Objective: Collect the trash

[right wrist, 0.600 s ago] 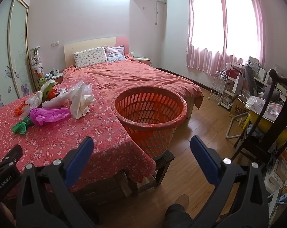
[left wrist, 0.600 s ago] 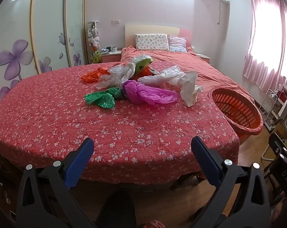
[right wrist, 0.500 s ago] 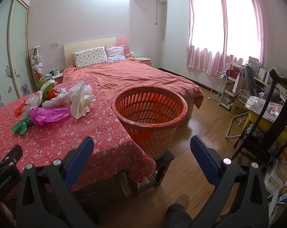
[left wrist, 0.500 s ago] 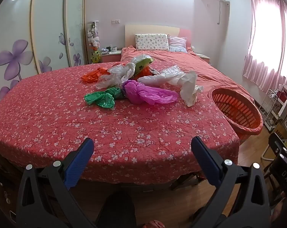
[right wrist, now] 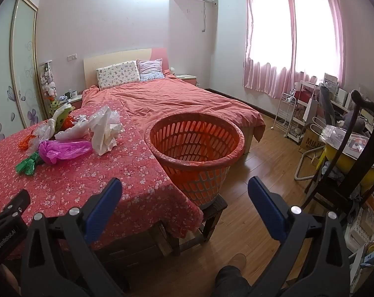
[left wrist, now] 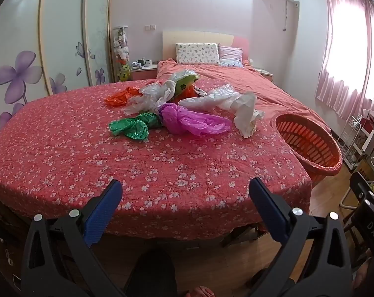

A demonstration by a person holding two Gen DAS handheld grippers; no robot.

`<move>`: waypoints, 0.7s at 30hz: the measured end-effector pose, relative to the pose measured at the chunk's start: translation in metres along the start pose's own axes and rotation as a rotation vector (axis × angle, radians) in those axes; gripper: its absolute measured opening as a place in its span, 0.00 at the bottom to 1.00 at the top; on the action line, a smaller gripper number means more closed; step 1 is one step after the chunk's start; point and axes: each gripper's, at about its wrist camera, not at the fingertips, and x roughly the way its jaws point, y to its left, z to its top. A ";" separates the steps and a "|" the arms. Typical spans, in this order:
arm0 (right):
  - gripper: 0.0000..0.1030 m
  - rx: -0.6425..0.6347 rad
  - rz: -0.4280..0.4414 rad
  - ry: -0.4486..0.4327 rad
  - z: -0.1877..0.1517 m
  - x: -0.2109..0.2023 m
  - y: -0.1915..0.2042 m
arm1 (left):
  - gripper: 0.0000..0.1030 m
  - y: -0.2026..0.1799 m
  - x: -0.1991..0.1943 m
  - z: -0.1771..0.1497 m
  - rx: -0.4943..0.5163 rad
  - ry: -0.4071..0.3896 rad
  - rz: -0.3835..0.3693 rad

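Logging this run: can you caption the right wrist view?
Open right tongs face an empty orange basket beside a table strewn with plastic bags.

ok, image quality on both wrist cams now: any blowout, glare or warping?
Left wrist view: window at the right edge blown out white; fisheye bows the wardrobe doors and the table edge; bags sharp. Right wrist view: window clipped, bright ceiling-light glare top centre, basket crisp, dark vignette in the corners.
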 end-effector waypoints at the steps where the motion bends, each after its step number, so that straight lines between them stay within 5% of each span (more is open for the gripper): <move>1: 0.96 0.000 0.000 0.001 0.000 0.000 0.000 | 0.98 0.000 0.000 0.000 0.000 0.001 0.000; 21: 0.96 0.001 0.001 0.001 0.001 0.000 -0.001 | 0.98 0.000 0.000 0.000 0.000 0.004 -0.001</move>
